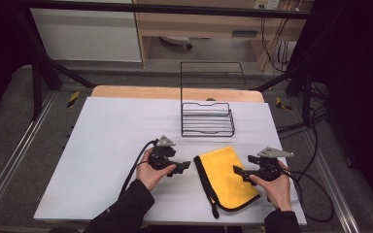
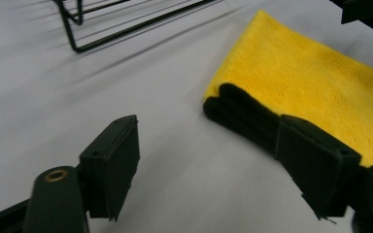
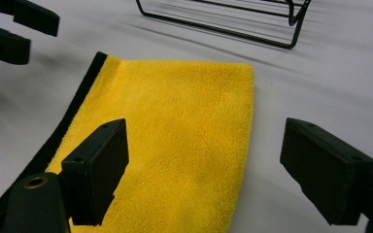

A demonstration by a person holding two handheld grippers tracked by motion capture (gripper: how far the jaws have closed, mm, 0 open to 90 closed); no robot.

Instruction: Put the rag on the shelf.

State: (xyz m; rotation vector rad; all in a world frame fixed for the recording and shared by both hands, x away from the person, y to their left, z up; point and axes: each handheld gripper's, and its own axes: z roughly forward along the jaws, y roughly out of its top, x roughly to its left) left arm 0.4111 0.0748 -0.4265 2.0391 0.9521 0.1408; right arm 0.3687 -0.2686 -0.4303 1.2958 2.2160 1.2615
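A folded yellow cloth (image 1: 226, 175) with a black border lies flat on the white table (image 1: 102, 145), toward the front right. My left gripper (image 1: 185, 166) hovers just left of the cloth's black edge, its jaws open and empty. The left gripper view puts the cloth's folded corner (image 2: 311, 82) beside the far jaw of that gripper (image 2: 209, 145). At the cloth's right edge my right gripper (image 1: 238, 171) points left. Its jaws stand open over the yellow cloth (image 3: 175, 131) without pressing on it, as the right gripper view shows between its tips (image 3: 204, 145).
A black wire rack (image 1: 207, 119) with a tall back frame stands behind the cloth, mid-table. Its base (image 2: 102, 24) shows in the left gripper view and again (image 3: 233, 19) in the right gripper view. Cables trail off the table's right side (image 1: 315, 189).
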